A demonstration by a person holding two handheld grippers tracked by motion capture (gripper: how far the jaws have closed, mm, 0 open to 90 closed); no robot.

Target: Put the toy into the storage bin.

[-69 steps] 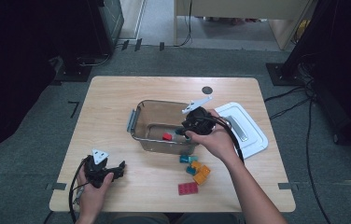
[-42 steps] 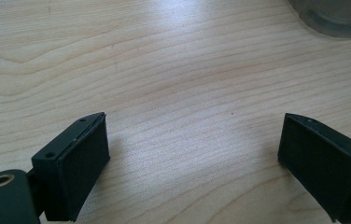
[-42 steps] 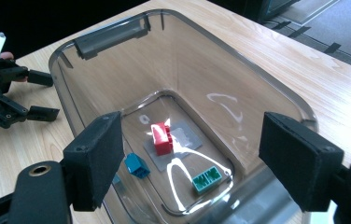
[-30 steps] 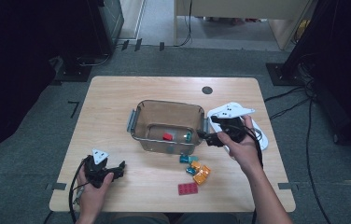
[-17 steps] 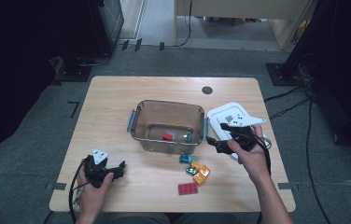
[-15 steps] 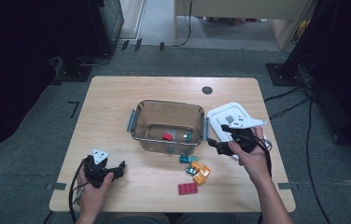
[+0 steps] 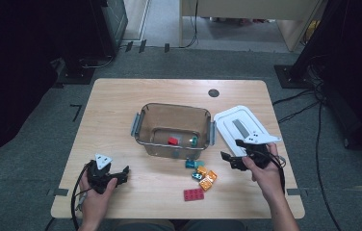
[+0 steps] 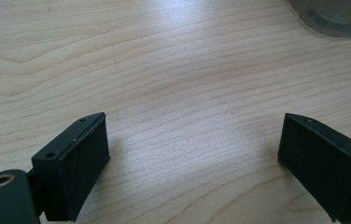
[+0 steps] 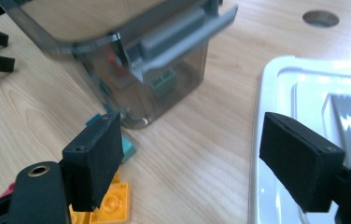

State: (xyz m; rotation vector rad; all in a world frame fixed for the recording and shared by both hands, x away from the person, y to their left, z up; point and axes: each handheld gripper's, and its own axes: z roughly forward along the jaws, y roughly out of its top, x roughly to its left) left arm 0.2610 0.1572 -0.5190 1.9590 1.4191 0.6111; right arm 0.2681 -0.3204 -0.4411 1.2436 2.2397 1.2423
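A clear brown bin (image 7: 174, 111) stands mid-table with a red brick (image 7: 173, 141) and a teal brick (image 7: 194, 141) inside. In front of it lie a teal brick (image 7: 194, 164), orange bricks (image 7: 207, 176) and a red plate brick (image 7: 194, 194). My right gripper (image 7: 228, 161) hovers low, open and empty, between the bin's right end and the white lid (image 7: 239, 126); its view has the bin (image 9: 131, 60), teal brick (image 9: 127, 147), orange brick (image 9: 110, 205) and lid (image 9: 313, 93). My left gripper (image 7: 121, 175) rests open at front left over bare wood (image 8: 201, 158).
The bin's grey latch handle (image 9: 183, 37) faces my right gripper. A round cable hole (image 7: 213, 93) sits at the table's back right. Bare wood lies left of the bin and along the back. Cables trail across the floor to the right.
My right gripper has left the bin's rim, moved right and toward the front, and sunk close to the table beside the lid. The left gripper has stayed put.
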